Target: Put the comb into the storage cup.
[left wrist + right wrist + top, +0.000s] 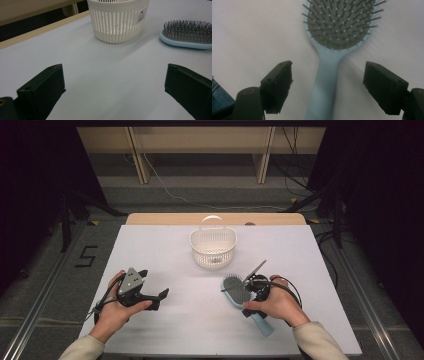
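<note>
Two jaws of the right hand-held gripper [327, 87] sat spread around the blue hairbrush [332, 50] handle on the counter [160, 255], so the pickup looked underway, needing a squeeze next, probably toward the basket [213, 247].

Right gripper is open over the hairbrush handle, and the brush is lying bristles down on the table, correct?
Not quite. The hairbrush lies bristles up, as the right gripper view shows. The rest holds: the right gripper is open, its jaws either side of the handle, on the table.
</note>
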A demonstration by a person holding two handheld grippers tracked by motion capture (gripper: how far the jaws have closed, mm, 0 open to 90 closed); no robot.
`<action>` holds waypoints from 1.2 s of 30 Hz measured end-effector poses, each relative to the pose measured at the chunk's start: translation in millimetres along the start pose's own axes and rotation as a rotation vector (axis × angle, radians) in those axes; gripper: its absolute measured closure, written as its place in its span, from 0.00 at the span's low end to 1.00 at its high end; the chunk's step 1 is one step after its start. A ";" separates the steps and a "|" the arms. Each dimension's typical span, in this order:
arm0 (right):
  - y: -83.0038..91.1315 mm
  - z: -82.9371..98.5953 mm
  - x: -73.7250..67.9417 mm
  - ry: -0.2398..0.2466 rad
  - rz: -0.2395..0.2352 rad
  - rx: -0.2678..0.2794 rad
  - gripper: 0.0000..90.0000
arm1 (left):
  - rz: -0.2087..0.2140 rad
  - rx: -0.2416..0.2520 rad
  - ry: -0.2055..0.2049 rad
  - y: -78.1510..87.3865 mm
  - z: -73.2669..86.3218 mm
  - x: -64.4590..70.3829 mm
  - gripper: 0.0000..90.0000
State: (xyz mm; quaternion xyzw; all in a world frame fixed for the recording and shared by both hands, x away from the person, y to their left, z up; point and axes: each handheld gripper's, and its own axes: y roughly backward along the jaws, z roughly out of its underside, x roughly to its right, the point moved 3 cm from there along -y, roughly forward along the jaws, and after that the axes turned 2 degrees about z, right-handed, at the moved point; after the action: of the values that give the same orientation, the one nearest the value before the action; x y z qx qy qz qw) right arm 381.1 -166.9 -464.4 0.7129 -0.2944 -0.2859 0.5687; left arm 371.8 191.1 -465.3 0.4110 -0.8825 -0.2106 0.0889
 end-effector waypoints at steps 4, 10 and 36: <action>-3.2 -1.5 2.9 0.000 0.008 0.003 0.27 | 0.003 -0.003 0.000 -0.6 0.3 0.3 0.02; -5.8 -3.0 2.5 -0.009 0.012 0.000 0.28 | 0.002 -0.003 0.000 -0.4 0.2 0.3 0.02; -23.1 -13.2 -1.7 -0.072 0.053 -0.093 0.49 | 0.006 -0.002 0.002 -0.4 0.4 0.0 0.03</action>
State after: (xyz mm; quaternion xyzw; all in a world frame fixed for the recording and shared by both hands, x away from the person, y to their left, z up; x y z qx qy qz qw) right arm 391.9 -153.0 -484.5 0.6669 -0.3200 -0.3097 0.5974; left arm 372.0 191.0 -465.8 0.4087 -0.8834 -0.2106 0.0908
